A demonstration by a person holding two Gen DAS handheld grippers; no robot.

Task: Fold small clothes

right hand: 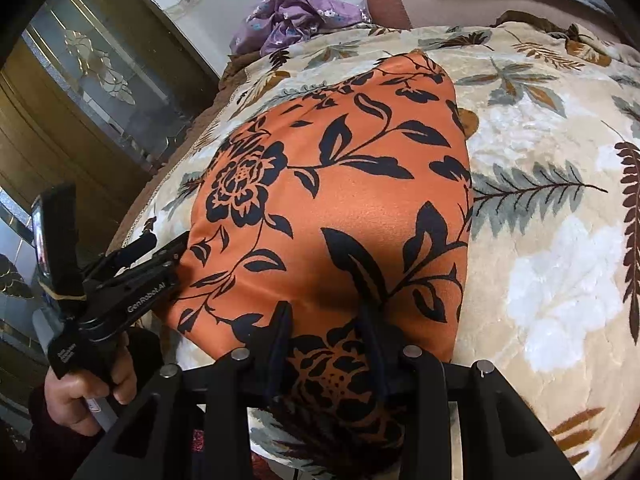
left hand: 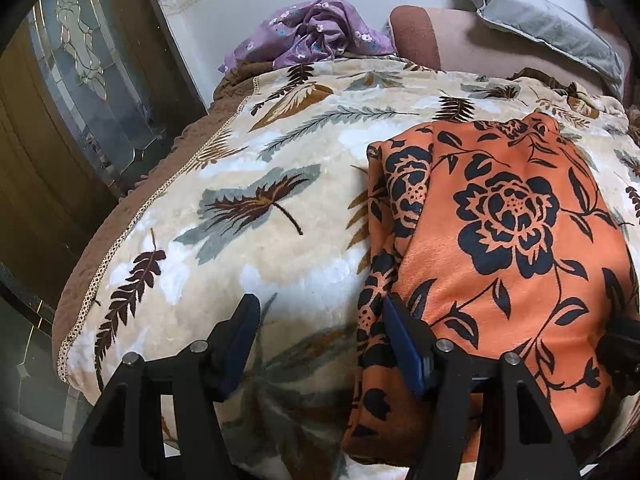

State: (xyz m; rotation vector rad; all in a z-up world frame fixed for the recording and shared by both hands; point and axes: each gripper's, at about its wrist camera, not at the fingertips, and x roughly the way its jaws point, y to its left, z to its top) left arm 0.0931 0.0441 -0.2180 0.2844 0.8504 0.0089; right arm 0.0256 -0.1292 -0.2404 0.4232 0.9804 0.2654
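Orange cloth with black flowers [left hand: 508, 216], soft and already folded over, lies on the leafy beige blanket [left hand: 280, 184] of the bed, filling the middle of both views. It could slip and come unfolded, because the left tongs [left hand: 320, 320] are spread wide at its left edge, holding nothing. The right tongs [right hand: 326, 320] are partly open, with the near edge bunched loosely between them.

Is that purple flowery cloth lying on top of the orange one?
No, the purple cloth is bunched up at the far end of the bed, well apart from the orange garment.
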